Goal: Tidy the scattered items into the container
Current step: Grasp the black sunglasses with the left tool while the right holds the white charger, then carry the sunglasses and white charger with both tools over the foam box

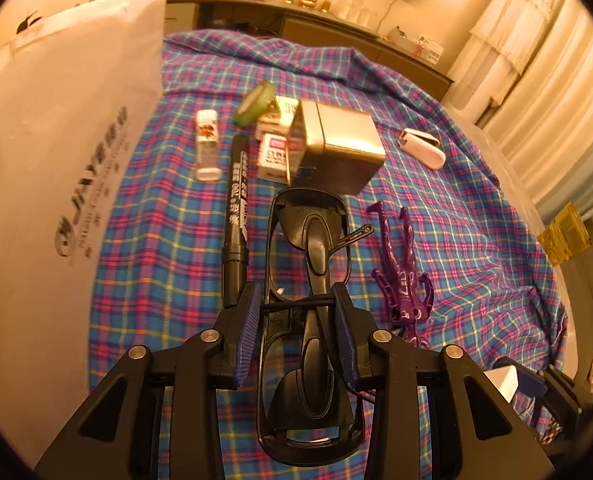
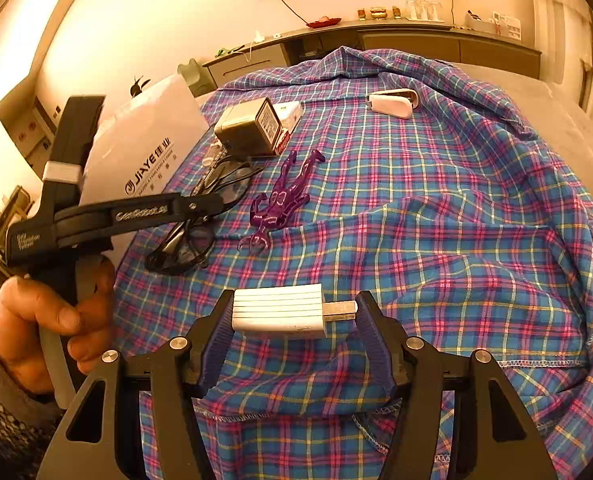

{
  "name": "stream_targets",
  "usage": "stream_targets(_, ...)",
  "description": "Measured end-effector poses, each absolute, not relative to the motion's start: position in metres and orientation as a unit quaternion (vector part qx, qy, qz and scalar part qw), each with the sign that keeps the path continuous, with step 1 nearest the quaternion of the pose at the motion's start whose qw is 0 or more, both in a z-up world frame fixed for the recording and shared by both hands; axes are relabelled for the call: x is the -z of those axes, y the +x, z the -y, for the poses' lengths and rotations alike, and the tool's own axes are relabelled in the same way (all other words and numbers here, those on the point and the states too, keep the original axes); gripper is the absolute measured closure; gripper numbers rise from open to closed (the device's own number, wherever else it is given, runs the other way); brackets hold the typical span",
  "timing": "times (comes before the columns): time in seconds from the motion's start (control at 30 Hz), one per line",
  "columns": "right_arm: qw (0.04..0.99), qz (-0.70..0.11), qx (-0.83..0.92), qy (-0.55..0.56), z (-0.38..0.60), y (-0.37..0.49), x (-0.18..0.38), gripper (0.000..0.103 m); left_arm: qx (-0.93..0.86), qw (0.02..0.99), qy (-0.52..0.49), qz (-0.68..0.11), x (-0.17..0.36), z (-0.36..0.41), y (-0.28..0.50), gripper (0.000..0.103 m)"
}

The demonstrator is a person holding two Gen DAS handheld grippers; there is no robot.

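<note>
My left gripper (image 1: 296, 300) is shut on black folded glasses (image 1: 308, 240), its fingers (image 1: 250, 312) on both sides of the frame; the glasses also show in the right wrist view (image 2: 192, 236). My right gripper (image 2: 294, 312) is shut on a white USB charger (image 2: 280, 310), held above the plaid cloth (image 2: 436, 200). The white translucent container (image 1: 68, 128) stands at the left, also in the right wrist view (image 2: 144, 148). On the cloth lie a black marker (image 1: 236, 208), a purple toy figure (image 1: 402, 276), a white stapler (image 1: 422, 146), a metal tin (image 1: 340, 144) and a small white bottle (image 1: 207, 142).
A green tape roll (image 1: 256, 102) and small card boxes (image 1: 274, 156) lie beside the tin. A long cabinet (image 2: 416, 44) with small items runs along the back wall. Curtains (image 1: 536, 72) hang at the right. The cloth is wrinkled at the right.
</note>
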State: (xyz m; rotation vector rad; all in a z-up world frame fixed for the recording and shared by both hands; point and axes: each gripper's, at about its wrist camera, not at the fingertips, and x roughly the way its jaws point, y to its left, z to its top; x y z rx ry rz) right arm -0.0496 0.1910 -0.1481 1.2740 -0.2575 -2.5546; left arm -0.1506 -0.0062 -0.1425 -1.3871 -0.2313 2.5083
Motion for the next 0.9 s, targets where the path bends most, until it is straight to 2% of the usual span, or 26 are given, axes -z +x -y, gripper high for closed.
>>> stream_targets(0.3, 0.154, 0.108, 0.888, 0.42, -0.191, -0.048, 0.139, 0.042, -0.878, 0.143, -0.45, 0.074, 0.11, 0.021, -0.127, 0.066)
stream_targets(0.9, 0.222, 0.03, 0.898, 0.377, -0.116, -0.017, 0.082, 0.042, -0.911, 0.146, -0.373, 0.096, 0.031, 0.099, -0.064, 0.066)
